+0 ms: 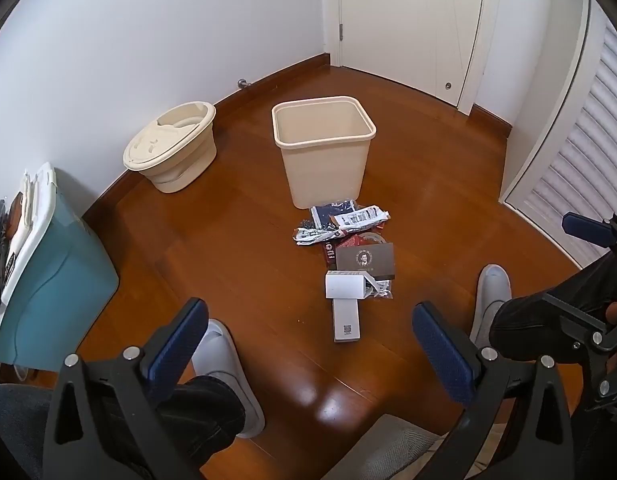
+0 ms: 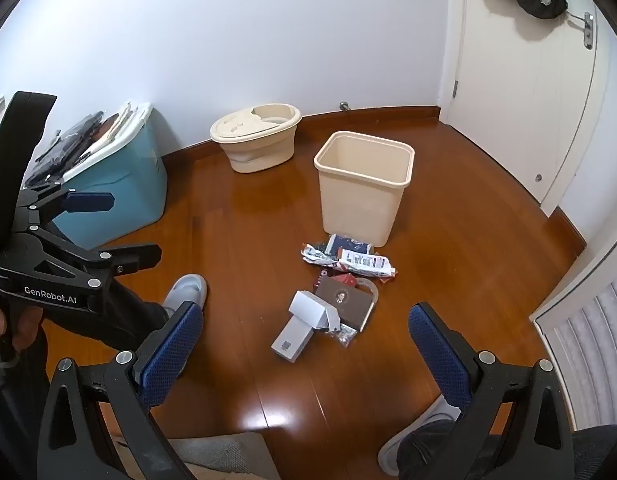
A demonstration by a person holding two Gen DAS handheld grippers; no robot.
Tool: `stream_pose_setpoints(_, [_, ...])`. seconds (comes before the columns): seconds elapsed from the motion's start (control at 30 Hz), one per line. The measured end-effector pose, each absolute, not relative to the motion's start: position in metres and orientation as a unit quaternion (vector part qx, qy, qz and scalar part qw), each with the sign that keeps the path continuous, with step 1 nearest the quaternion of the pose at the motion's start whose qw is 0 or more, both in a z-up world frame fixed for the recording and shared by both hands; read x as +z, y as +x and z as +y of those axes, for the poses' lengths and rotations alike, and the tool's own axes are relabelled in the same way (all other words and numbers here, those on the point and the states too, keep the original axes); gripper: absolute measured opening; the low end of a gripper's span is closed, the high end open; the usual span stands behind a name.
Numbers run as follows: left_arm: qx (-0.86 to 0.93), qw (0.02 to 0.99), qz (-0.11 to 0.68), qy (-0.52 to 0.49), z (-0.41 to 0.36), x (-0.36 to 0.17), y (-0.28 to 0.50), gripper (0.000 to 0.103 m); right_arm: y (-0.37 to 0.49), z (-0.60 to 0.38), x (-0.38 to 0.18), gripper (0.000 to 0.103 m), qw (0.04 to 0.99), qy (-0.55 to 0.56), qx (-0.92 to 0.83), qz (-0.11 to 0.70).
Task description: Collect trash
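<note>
A glossy brown wooden floor (image 1: 236, 248) is carrying everything here. A beige open bin (image 1: 323, 150) is standing upright on it, and a heap of trash (image 1: 350, 256) is lying just in front of the bin: crumpled wrappers, a dark flat box and 2 white boxes. A cream mop bucket (image 1: 170, 148) is sitting by the wall, and a blue storage tub (image 1: 56, 288) is resting farther left. 2 slippered feet are also resting on the boards.
</note>
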State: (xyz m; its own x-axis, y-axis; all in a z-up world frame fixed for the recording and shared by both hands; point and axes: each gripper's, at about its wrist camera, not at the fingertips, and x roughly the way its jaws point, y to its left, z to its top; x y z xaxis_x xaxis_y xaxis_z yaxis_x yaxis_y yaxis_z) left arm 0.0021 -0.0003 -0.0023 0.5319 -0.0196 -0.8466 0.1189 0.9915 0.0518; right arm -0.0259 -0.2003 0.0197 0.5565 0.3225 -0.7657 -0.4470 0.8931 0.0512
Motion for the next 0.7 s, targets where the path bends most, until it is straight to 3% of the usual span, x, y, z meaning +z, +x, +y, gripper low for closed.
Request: stream_pose_setpoints(0.7, [-0.037, 0.873, 0.483, 0.049, 0.0045, -0.0042, -0.0005, 0.103, -0.0268, -0.1980, 0.0154, 0.103, 0.878, -0.077, 0.217, 0.419])
